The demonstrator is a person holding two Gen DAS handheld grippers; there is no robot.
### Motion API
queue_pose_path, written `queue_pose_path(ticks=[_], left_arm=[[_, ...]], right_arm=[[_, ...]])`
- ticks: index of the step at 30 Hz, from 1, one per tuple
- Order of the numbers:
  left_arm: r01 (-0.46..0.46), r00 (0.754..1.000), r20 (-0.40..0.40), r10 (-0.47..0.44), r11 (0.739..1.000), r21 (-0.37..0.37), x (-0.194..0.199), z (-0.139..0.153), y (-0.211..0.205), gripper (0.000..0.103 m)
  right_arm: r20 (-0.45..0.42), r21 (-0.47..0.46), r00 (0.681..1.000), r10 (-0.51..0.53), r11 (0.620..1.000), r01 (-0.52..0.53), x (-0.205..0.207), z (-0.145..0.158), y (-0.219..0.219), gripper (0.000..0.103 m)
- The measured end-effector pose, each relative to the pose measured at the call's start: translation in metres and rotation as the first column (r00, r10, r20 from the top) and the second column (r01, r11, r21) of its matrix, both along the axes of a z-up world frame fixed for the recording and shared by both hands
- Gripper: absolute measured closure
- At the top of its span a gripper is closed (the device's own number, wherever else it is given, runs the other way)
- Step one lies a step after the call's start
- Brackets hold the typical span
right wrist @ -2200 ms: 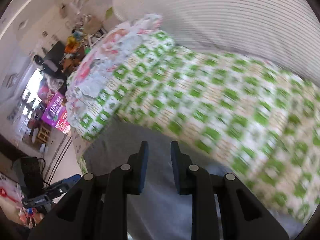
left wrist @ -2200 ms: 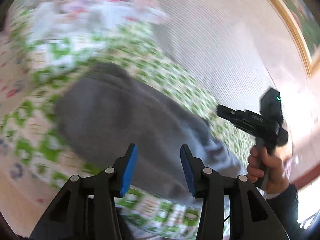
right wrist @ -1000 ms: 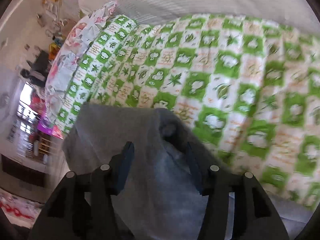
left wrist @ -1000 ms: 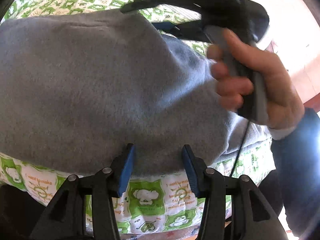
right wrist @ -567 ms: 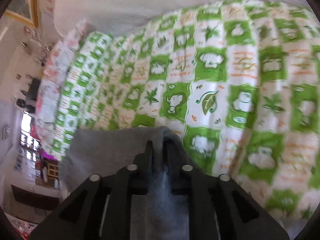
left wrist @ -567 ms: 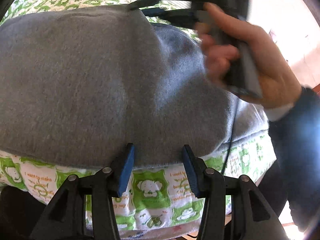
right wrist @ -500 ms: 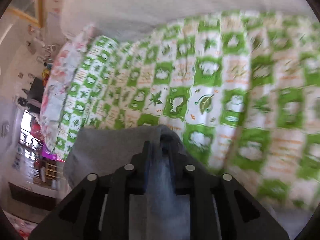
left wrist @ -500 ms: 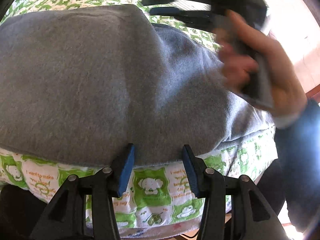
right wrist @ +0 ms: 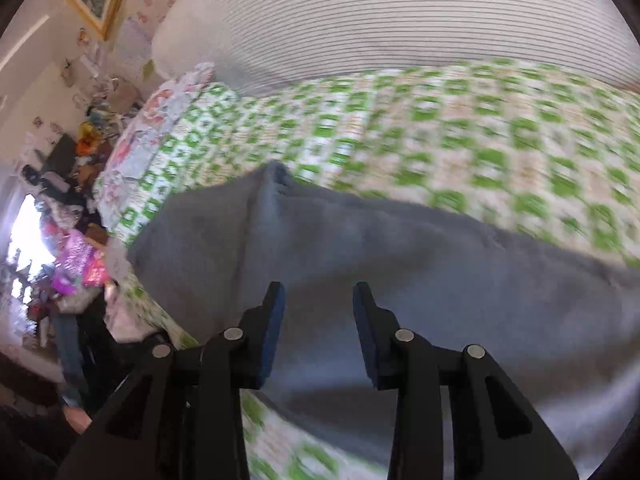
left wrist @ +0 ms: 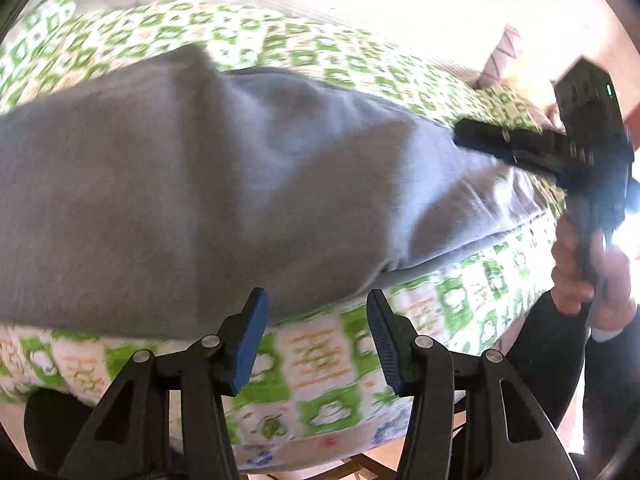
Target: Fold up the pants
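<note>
Grey pants lie folded on a green-and-white quilt. My left gripper hovers at their near edge over the quilt, its jaws opening with nothing between them. In the left wrist view my right gripper, held by a hand, hangs above the pants' right end. In its own view the right gripper is above the pants, jaws opening, pads off the cloth. A folded corner points toward the far side.
A striped white cushion lies behind the quilt, and a floral pillow at its left end. Past the bed's left is a cluttered room. The quilt's front edge drops off just below my left gripper. A dark sleeve is at right.
My right gripper let go of the pants' folded corner, opened, and drew back and up to the right. My left gripper backed off slightly from the pants' near edge.
</note>
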State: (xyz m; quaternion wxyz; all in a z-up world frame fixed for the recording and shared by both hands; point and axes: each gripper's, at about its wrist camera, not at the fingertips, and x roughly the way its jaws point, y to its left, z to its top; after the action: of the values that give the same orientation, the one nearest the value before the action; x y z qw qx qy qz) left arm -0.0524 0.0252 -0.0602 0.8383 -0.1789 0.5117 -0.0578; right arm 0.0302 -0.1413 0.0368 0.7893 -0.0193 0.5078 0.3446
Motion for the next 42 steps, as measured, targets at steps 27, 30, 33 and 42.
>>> queue_pose_path(ticks=[27, 30, 33, 42], left_arm=[[0.506, 0.857, 0.006, -0.515, 0.844, 0.176, 0.186, 0.05, -0.224, 0.045], [0.545, 0.835, -0.018, -0.549, 0.823, 0.163, 0.208, 0.049, -0.247, 0.045], [0.594, 0.802, -0.051, -0.595, 0.787, 0.167, 0.232, 0.045, -0.276, 0.044], [0.677, 0.736, -0.152, -0.66, 0.71, 0.196, 0.283, 0.009, -0.344, 0.044]], right_arm=[[-0.154, 0.187, 0.584, -0.797, 0.557, 0.809, -0.034, 0.031, -0.357, 0.053], [-0.175, 0.221, 0.564, -0.807, 0.526, 0.821, -0.033, 0.03, -0.374, 0.053], [-0.22, 0.255, 0.558, -0.8, 0.505, 0.825, -0.031, 0.024, -0.387, 0.053], [-0.308, 0.263, 0.515, -0.8, 0.449, 0.854, -0.021, 0.004, -0.409, 0.053]])
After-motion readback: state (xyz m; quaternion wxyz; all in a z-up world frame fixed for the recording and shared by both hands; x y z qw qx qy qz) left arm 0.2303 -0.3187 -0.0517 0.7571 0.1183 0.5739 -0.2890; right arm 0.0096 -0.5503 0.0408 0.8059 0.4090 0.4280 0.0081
